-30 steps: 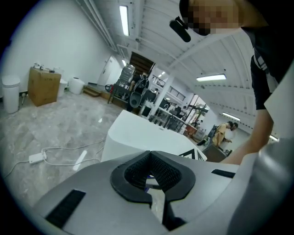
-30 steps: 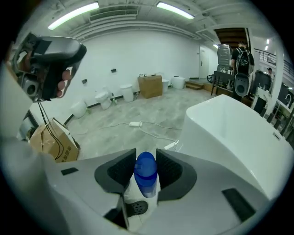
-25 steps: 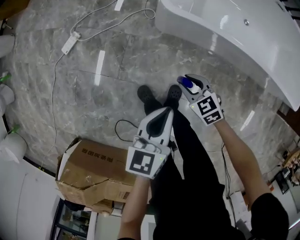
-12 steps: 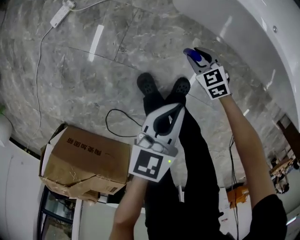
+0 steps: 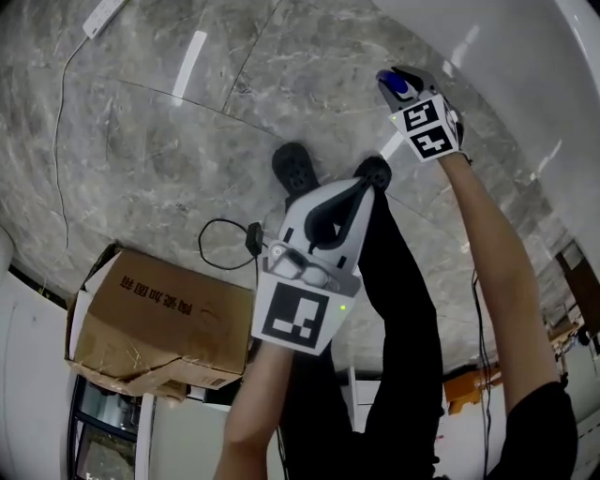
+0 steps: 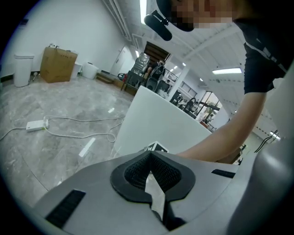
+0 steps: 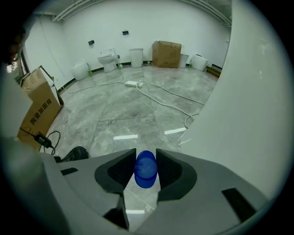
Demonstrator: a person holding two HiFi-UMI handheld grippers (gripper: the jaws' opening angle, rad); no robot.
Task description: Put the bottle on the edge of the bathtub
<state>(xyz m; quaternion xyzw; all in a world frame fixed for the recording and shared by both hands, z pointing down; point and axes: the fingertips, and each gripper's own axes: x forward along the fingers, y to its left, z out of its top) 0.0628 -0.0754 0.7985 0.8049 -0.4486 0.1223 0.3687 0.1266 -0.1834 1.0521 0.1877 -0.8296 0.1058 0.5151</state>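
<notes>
A small blue bottle [image 5: 395, 86] is clamped between the jaws of my right gripper [image 5: 397, 79], held out at the upper right just beside the white bathtub [image 5: 525, 56]. In the right gripper view the blue bottle [image 7: 146, 169] fills the gap between the two pads, and the bathtub wall [image 7: 250, 114] rises close on the right. My left gripper [image 5: 361, 190] hangs lower, in the middle above the person's legs, shut with nothing in it. In the left gripper view its jaws [image 6: 149, 155] meet, and the tub's white side [image 6: 161, 124] stands ahead.
A torn cardboard box [image 5: 159, 319] sits at lower left, with a black cable [image 5: 220, 246] beside it. A white power strip and cord [image 5: 101, 16] lie on the grey marble floor at upper left. The person's black shoes [image 5: 293, 169] stand below the grippers.
My right gripper has carried the blue bottle up and right, closer to the bathtub. The left gripper stays shut near the middle; the floor and box have slid left in view.
</notes>
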